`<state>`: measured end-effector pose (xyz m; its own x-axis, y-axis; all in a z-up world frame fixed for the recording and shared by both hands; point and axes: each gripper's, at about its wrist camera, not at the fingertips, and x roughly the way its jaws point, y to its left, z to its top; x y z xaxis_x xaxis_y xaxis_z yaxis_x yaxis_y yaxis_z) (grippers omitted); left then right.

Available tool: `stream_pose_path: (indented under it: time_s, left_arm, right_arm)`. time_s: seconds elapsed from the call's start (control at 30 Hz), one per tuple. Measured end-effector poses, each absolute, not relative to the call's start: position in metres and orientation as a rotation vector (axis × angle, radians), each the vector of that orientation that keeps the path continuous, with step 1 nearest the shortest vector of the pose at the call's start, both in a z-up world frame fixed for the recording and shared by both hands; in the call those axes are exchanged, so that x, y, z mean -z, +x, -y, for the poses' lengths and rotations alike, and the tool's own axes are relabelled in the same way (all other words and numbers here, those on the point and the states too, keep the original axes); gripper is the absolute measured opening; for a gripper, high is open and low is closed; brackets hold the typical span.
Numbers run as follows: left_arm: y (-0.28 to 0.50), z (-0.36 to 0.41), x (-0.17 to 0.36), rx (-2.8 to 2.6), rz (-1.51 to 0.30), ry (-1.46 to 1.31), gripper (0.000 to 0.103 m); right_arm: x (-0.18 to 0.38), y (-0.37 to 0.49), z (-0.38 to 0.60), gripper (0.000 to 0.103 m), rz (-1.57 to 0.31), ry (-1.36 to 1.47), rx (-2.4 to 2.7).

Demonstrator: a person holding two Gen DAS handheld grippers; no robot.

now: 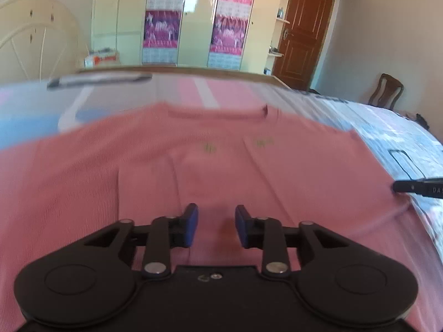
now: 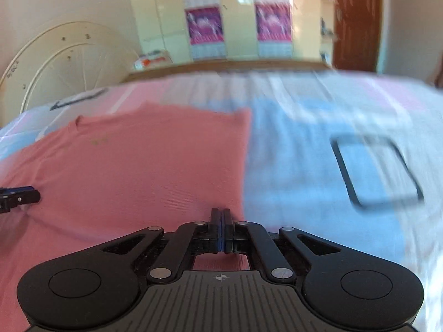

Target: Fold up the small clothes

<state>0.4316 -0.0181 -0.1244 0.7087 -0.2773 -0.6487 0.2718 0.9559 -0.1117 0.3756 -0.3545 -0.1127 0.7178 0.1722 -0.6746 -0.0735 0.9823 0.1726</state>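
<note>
2 grippers work over 1 pink shirt (image 1: pixel 221 166) spread flat on a bed (image 2: pixel 290 149) with a striped pink, blue and white cover. In the left wrist view, the left gripper (image 1: pixel 216 226) sits at the bottom centre of the frame with its blue pads (image 1: pixel 191 225) apart, hanging over the shirt's lower part with nothing between them; whether the pads touch the cloth is unclear. The shirt fills the middle of that frame, its neckline toward the top and faint small marks on the chest, and the tip of the right gripper shows at the right edge by the shirt's side. In the right wrist view, the right gripper (image 2: pixel 221 228) at bottom centre has its fingers pressed together, clamped on the shirt's right edge near the hem. The shirt (image 2: pixel 133 166) takes up the left half of this frame, with the left gripper's tip (image 2: pixel 19 197) at the left edge. Wardrobe doors (image 1: pixel 193 19) with pink posters, a brown door (image 1: pixel 304 30) and a white headboard (image 2: pixel 63 63) stand behind the bed.
</note>
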Motion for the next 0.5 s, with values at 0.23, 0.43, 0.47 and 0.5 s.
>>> stream_pose_path:
  time_s: [0.23,0.43,0.47,0.5]
  left_arm:
    - [0.497,0.068,0.137,0.334,-0.764,0.083,0.047]
    - [0.506,0.018,0.141,0.281,-0.78,0.051,0.044]
    - [0.504,0.015,0.141,0.302,-0.771,0.041,0.044]
    - [0.504,0.017,0.139,0.307,-0.772,0.068,0.043]
  right_arm:
    - [0.128,0.464,0.284,0.0,-0.802,0.12,-0.34]
    - [0.133,0.509,0.355,0.0,-0.805,0.129,-0.072]
    - [0.136,0.513,0.376,0.0,-0.81,0.199,-0.085]
    - [0.137,0.516,0.386,0.0,-0.825,0.245,-0.117]
